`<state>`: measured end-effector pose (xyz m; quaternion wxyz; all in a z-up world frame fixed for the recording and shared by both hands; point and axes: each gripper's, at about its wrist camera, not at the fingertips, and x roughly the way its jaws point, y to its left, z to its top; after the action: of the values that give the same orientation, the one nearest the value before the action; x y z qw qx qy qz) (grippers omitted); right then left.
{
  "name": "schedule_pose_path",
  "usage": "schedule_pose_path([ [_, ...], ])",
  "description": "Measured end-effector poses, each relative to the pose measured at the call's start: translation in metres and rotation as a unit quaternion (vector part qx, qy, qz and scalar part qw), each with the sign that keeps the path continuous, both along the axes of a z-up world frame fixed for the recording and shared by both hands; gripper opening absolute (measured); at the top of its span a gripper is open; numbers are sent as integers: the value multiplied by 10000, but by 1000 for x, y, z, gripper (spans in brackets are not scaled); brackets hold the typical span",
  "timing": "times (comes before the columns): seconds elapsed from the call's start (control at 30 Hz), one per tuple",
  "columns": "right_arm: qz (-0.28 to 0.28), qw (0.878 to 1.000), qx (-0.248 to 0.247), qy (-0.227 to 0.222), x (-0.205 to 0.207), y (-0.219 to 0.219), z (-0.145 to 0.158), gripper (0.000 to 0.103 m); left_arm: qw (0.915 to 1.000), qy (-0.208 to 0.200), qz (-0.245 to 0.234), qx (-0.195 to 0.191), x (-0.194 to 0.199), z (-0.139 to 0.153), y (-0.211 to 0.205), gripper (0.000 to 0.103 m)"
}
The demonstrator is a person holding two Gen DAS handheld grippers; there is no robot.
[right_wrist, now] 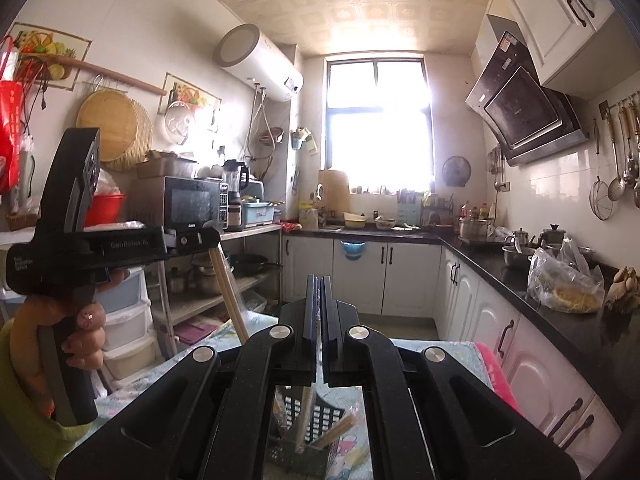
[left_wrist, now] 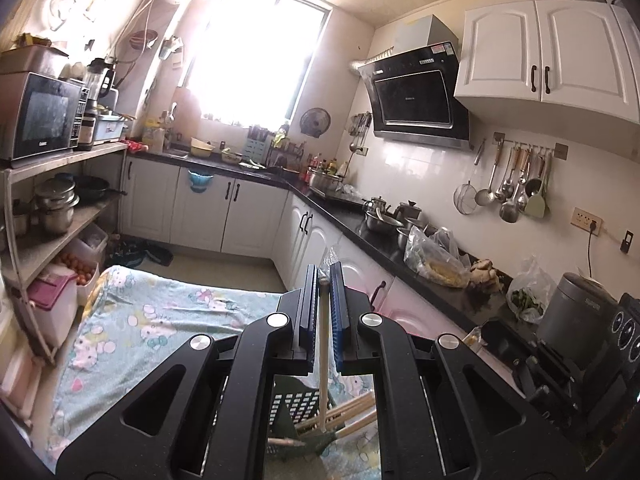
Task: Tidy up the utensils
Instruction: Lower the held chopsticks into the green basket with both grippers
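Left gripper: the left gripper (left_wrist: 329,280) is closed on one pale chopstick (left_wrist: 322,360), pinched near its top end between the blue pads.
Chopstick in the left gripper: it hangs nearly straight down from the jaws, long axis close to upright, with its lower tip at the mouth of the dark slotted basket (left_wrist: 298,400) directly below.
Right gripper: the right gripper (right_wrist: 319,280) is closed; a thin pale stick (right_wrist: 306,408) shows below the jaws, likely a chopstick it is holding, though the pinch itself is hidden.
Basket: the basket (right_wrist: 320,420) stands on the surface (left_wrist: 160,312) covered with a cartoon-print cloth, straight under both grippers, with further wooden chopsticks (left_wrist: 352,412) leaning slantwise inside it.
Left gripper from the right wrist view: the left gripper (right_wrist: 212,234) sits up and to the left of the right gripper, held by a hand (right_wrist: 80,332) in a yellow-green sleeve, its chopstick (right_wrist: 230,292) slanting down toward the basket.
Deciding relation: the basket lies below each gripper, and each held stick points down into it, so the coming move is likely up or down along the stick's length.
Nearer hand: both grippers hang over the basket; which is nearer cannot be told.
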<state>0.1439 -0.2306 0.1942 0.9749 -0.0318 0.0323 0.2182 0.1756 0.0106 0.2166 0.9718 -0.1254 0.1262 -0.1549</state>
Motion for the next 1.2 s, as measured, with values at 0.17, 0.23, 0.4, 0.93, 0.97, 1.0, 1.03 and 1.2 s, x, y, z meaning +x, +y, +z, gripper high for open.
schedule_pose_path([
  [0.17,-35,10000,19,-32,11,3,8,2,9997,-37,171,164,9,-1,-2,3],
  [0.23,-36,10000,37,-24,18,5,9,2,9993,-43,263,252,12,-4,-3,3],
  [0.4,-34,10000,53,71,32,13,7,2,9987,103,373,337,25,-16,-2,3],
  [0.93,-158,9990,7,420,64,28,-20,2,9968,465,368,543,44,-58,-10,3],
  [0.97,-174,9989,-1,436,66,29,-21,2,9965,487,360,574,46,-60,-12,3],
  [1.0,-198,9987,-4,464,68,29,-23,2,9963,501,357,592,46,-63,-13,3],
  [1.03,-219,9986,-9,487,69,30,-25,2,9961,520,357,608,47,-65,-14,3],
  [1.2,-323,9975,-15,634,78,28,-38,2,9951,657,336,656,52,-79,-15,3],
])
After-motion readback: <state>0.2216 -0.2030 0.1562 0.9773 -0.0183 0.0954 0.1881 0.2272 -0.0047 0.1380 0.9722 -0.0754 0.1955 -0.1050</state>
